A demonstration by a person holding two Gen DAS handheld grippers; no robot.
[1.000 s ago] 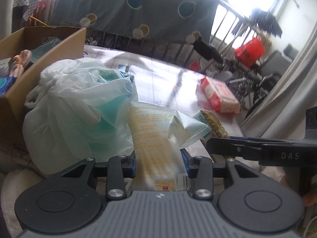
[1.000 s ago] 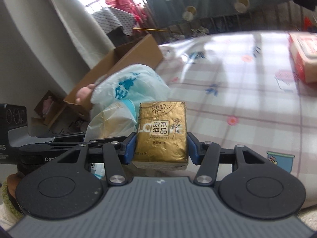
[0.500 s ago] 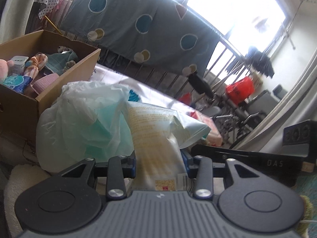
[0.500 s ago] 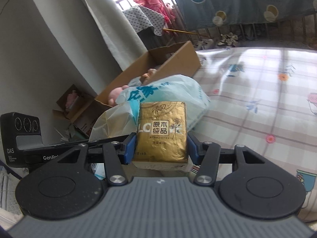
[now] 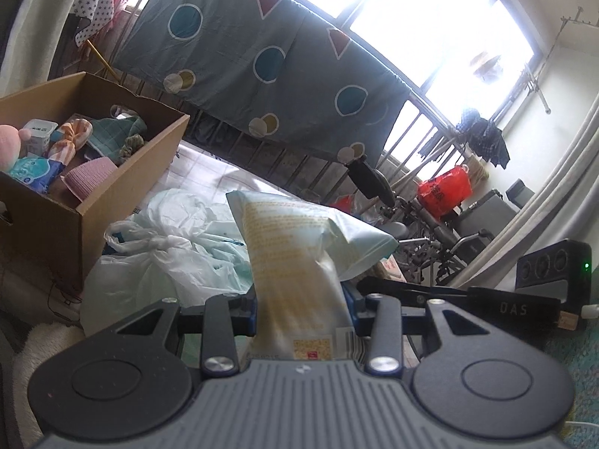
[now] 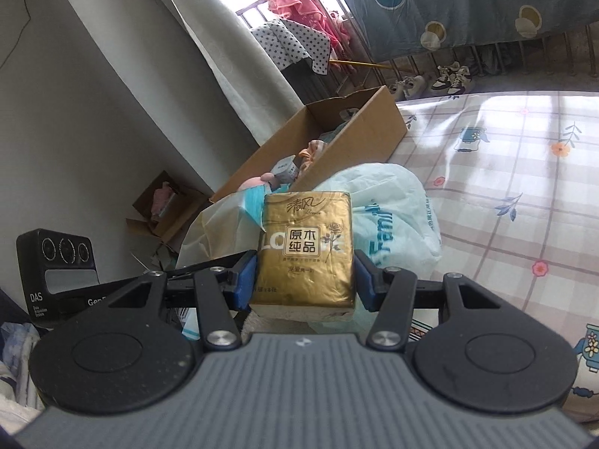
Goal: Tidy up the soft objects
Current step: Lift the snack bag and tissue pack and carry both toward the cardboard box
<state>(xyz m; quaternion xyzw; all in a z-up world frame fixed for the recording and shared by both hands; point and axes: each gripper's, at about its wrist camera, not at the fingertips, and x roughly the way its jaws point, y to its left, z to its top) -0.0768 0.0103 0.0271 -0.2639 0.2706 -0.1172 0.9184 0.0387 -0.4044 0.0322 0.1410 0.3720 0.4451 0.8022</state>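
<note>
Both packs have risen off the bed: the left claw grips a pale yellow-printed plastic packet, the right claw a gold tissue pack, now nearer the open cardboard box far left, apparently their destination.

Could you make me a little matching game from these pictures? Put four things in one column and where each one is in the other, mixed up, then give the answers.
Things:
1. gold tissue pack
2. pale yellow-printed packet
3. pink plush toy
4. white plastic bag

Places:
A. inside the cardboard box
B. clamped in the left gripper
C. lying on the bed beside the box
D. clamped in the right gripper

Pairs: 1-D, 2-B, 3-A, 4-C
</note>
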